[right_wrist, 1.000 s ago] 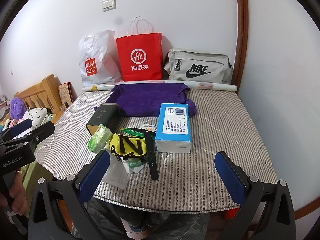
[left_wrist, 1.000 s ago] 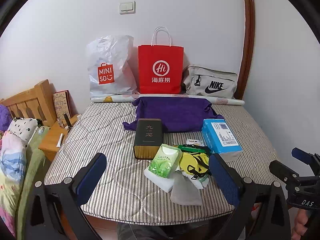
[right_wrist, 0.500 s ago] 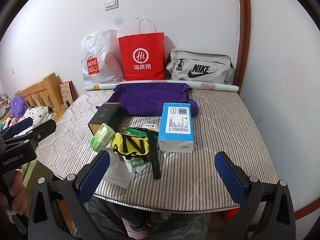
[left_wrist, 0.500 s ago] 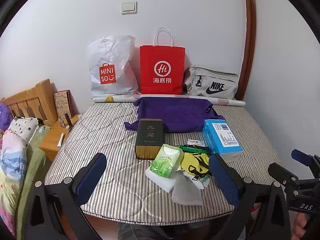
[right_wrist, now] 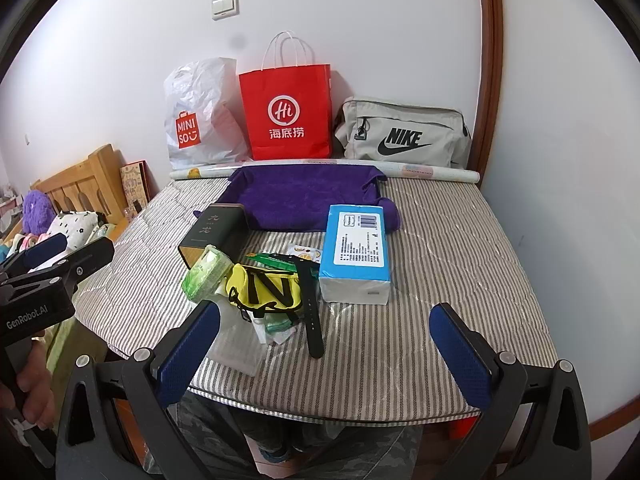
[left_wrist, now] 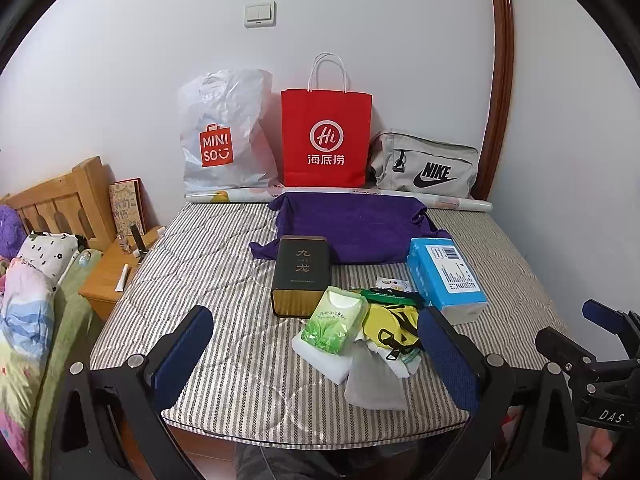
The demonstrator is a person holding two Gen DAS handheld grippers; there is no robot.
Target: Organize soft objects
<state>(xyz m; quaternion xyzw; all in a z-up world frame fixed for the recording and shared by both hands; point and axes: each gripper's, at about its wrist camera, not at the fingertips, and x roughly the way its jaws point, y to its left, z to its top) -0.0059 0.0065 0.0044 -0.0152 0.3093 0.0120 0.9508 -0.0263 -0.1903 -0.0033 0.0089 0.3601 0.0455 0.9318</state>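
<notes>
a: where's the soft pile? both tools empty?

b: yes; left gripper (left_wrist: 316,354) and right gripper (right_wrist: 326,354) both gape wide, holding nothing; the green tissue pack (left_wrist: 335,319) and yellow pouch (right_wrist: 266,287) sit at the mattress's (right_wrist: 460,248) near edge, in front of the purple cloth (right_wrist: 304,196).

a: which is nearer?

b: the left, i judge; the pack lies just ahead between its jaws, long axis pointing away and a bit right.

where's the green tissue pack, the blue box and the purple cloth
green tissue pack (left_wrist: 334,320), left wrist view, on its printed top face
blue box (right_wrist: 357,246), right wrist view, on the white label on top
purple cloth (right_wrist: 304,196), right wrist view, on its flat middle
</notes>
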